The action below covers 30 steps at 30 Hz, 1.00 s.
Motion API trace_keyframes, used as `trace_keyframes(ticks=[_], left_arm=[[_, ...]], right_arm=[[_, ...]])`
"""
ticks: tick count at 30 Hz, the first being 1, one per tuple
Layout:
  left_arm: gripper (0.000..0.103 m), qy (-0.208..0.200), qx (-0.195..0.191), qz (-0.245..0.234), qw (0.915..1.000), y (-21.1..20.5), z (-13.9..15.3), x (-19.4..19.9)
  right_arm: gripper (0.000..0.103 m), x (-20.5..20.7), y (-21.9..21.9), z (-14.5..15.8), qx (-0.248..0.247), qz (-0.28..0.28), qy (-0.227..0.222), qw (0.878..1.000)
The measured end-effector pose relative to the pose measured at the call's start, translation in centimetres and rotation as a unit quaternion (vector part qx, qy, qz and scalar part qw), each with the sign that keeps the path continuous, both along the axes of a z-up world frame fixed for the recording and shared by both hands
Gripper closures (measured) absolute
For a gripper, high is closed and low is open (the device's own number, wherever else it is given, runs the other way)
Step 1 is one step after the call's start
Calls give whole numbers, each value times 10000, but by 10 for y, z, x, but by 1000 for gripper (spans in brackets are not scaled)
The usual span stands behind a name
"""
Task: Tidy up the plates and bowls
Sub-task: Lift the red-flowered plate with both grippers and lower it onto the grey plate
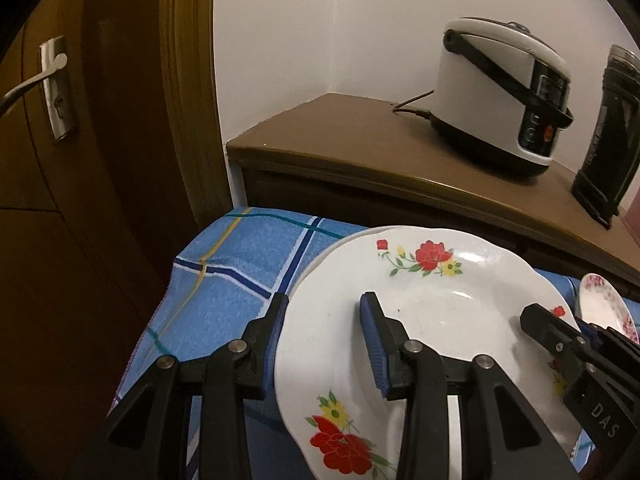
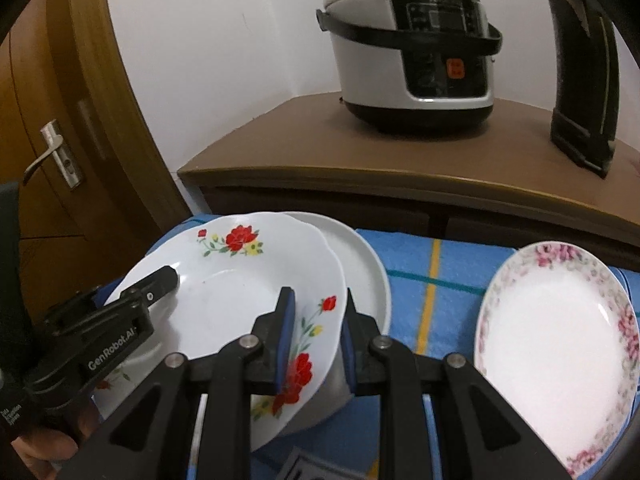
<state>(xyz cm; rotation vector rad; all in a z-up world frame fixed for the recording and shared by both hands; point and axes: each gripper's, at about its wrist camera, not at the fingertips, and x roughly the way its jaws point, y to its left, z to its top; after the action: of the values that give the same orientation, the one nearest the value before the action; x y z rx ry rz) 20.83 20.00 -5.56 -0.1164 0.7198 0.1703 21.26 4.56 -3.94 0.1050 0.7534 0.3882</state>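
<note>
A white plate with red flowers (image 1: 436, 312) (image 2: 240, 280) is tilted above a plain white plate (image 2: 366, 268) on the blue checked cloth. My left gripper (image 1: 326, 320) straddles its left rim, one finger under and one finger on top, with a gap beside the rim. My right gripper (image 2: 318, 316) straddles its right rim the same way. Each gripper shows in the other's view: the right one in the left wrist view (image 1: 560, 332) and the left one in the right wrist view (image 2: 132, 300). A white plate with a pink flower border (image 2: 560, 344) (image 1: 604, 304) lies to the right.
The blue checked cloth (image 1: 232, 276) (image 2: 436, 280) covers the near surface. Behind it stands a brown cabinet (image 1: 360, 148) (image 2: 328, 152) with a white rice cooker (image 1: 500, 92) (image 2: 412, 44) and a black kettle (image 1: 608, 136) (image 2: 580, 68). A wooden door (image 1: 60, 160) is on the left.
</note>
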Motion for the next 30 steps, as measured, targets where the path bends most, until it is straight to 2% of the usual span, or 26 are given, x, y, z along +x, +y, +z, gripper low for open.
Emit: trace_keyframes(ticks=[15, 30], left_arm=[[63, 281, -28, 113, 9995, 2, -13, 14], [62, 383, 262, 89, 9989, -4, -13, 19]], right_arm=[[82, 21, 7, -12, -176, -113, 65, 9998], [80, 35, 11, -17, -167, -172, 277, 9993]])
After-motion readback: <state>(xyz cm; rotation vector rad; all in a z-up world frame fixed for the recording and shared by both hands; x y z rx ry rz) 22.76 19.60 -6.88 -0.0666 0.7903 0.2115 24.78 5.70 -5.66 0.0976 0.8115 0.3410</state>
